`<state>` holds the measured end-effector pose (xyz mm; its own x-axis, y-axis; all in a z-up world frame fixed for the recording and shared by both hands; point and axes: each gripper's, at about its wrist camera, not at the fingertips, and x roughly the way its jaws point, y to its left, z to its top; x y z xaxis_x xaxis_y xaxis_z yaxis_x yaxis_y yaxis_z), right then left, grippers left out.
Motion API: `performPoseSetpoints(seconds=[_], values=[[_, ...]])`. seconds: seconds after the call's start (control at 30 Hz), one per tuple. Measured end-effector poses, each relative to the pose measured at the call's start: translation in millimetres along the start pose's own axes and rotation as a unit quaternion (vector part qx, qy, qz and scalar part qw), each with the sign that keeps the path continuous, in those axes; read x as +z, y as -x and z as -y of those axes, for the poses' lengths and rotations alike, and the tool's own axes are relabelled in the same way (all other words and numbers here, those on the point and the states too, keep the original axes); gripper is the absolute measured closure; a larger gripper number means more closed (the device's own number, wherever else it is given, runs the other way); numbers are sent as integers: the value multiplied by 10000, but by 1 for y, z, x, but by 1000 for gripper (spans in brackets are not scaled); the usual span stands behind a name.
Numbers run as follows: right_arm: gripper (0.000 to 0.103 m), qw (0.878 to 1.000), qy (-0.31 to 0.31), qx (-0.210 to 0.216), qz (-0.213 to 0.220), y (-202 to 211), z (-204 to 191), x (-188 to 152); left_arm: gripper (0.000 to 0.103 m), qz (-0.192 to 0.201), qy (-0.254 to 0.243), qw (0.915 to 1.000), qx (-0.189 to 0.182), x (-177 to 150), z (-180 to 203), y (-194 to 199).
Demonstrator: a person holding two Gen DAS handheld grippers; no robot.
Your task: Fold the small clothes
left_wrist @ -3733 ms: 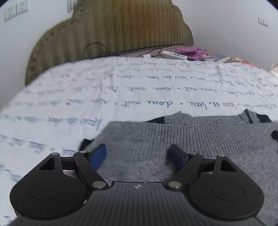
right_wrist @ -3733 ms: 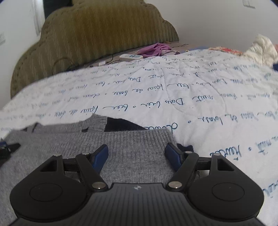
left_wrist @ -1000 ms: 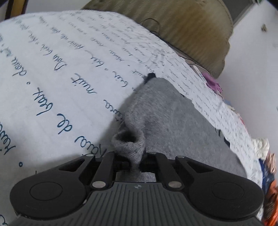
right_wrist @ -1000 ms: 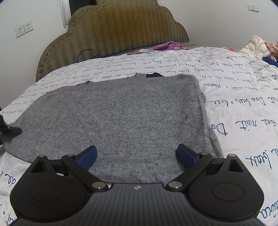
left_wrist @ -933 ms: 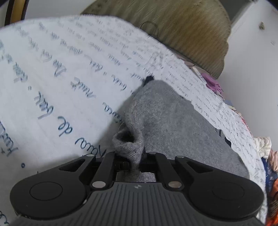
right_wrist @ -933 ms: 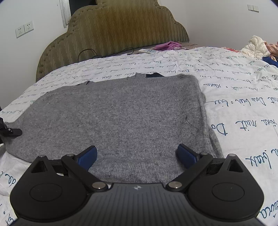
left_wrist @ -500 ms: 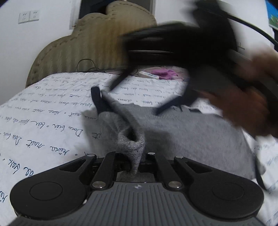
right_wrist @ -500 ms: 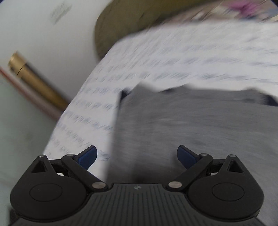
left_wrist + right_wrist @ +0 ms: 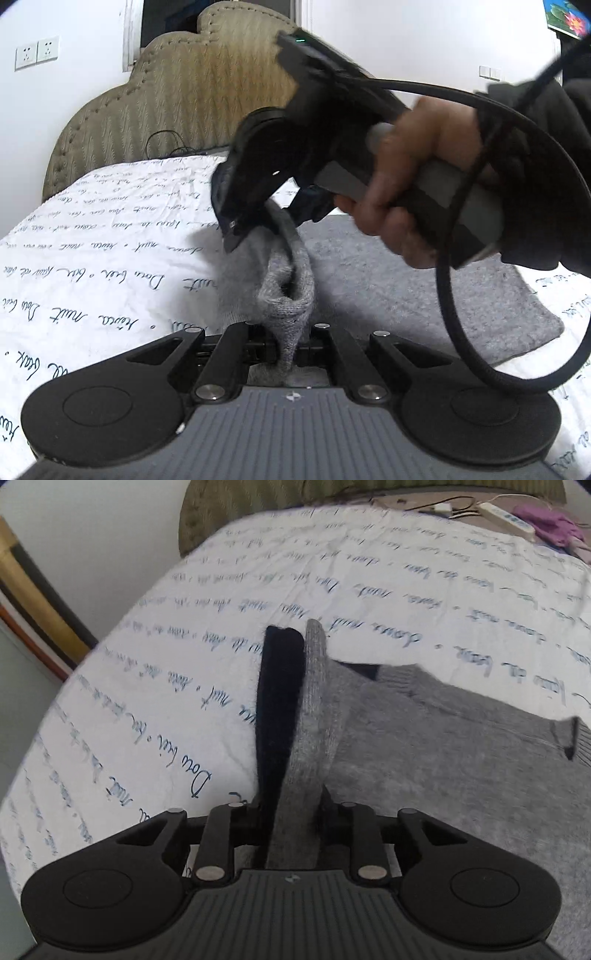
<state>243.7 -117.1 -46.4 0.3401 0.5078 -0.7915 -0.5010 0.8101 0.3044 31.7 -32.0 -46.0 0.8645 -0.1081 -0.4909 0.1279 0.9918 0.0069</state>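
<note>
While the grey knit sweater (image 9: 424,295) lies mostly flat on the script-printed bedsheet (image 9: 92,236), the left gripper (image 9: 291,345) pinches a bunched fold of its near edge, and the right gripper (image 9: 291,823), its jaws having just been closing, clamps the grey-and-navy edge further up. Judged step: both ends of one side secured for a fold. Next, both should lift together and carry that side across the body, keeping the edge taut.

Sweater (image 9: 424,288) on bed cover (image 9: 92,258).
Headboard (image 9: 177,99) behind; power strip (image 9: 506,515) beside cloth (image 9: 557,526), far end.

Soft, even indoor light without glare; fisheye bending rounds the edges, and motion blur smears both views.
</note>
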Motion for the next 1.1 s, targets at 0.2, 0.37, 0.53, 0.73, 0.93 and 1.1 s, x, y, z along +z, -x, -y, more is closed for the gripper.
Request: performPoseSetpoints(seconds=[0.2,0.37,0.53,0.73,0.93,1.1], values=[[81,9983,-333,154,462,49,53,-14,99,240,-436,9981,-374,17,43,4],[81,9929,-850,120,820,100,120,-37,99,281,-758,9919,-980,30,98,-6],[81,9882,-1239,-162,883,131,181,-64,99,179,-1014,9829,-1523,35,160,-24],[81,9836,-1596,-152,828,128,223,-84,99,-217,-1300,9780,-1617,21,204,-53],[78,9788,-1787,211,982,126,236,-93,79,-492,-1300,9689,-2049,16,198,-71],[77,9684,-2013,202,1458,170,240,-114,29,87,-1075,9496,-2942,16,134,-24]])
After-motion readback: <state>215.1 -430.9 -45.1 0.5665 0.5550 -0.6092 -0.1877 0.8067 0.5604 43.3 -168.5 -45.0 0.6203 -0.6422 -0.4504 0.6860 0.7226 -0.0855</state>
